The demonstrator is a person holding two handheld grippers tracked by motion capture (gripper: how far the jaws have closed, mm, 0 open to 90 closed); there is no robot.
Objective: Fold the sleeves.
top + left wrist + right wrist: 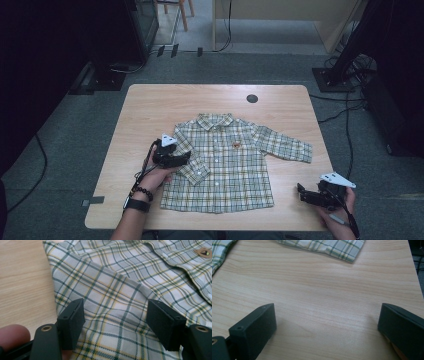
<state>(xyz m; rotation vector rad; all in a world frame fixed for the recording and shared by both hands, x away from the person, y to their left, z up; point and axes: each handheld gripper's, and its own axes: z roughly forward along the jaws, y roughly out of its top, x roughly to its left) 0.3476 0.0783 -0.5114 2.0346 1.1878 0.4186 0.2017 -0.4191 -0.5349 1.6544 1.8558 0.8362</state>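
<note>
Forearms and hands come in at the bottom of the high view, each holding a black two-jaw gripper. Beneath them the table (150, 110) is a pale, matte wood-grain slab with rounded corners and a small dark round insert (252, 98) near its far edge. Spread flat on it, front up and roughly at its middle, lies the shirt (225, 165): a small woven button-up in a cream, green and yellow check, with a collar, a row of white buttons and a little brown bear badge (203, 252) on the chest. One sleeve (285, 145) stretches out flat toward the table's right edge; the other sleeve (192, 167) is folded inward across the shirt's front, its cuff resting on the body. The left gripper (171, 159) sits over that folded sleeve, its jaws parted to a middling width with a soft ridge of checked cloth lying between the square, rubbery pads (75, 322), which do not press on it. The right gripper (312, 196) rests near the table's near right corner, well apart from the shirt, jaws spread wide over bare wood.
</note>
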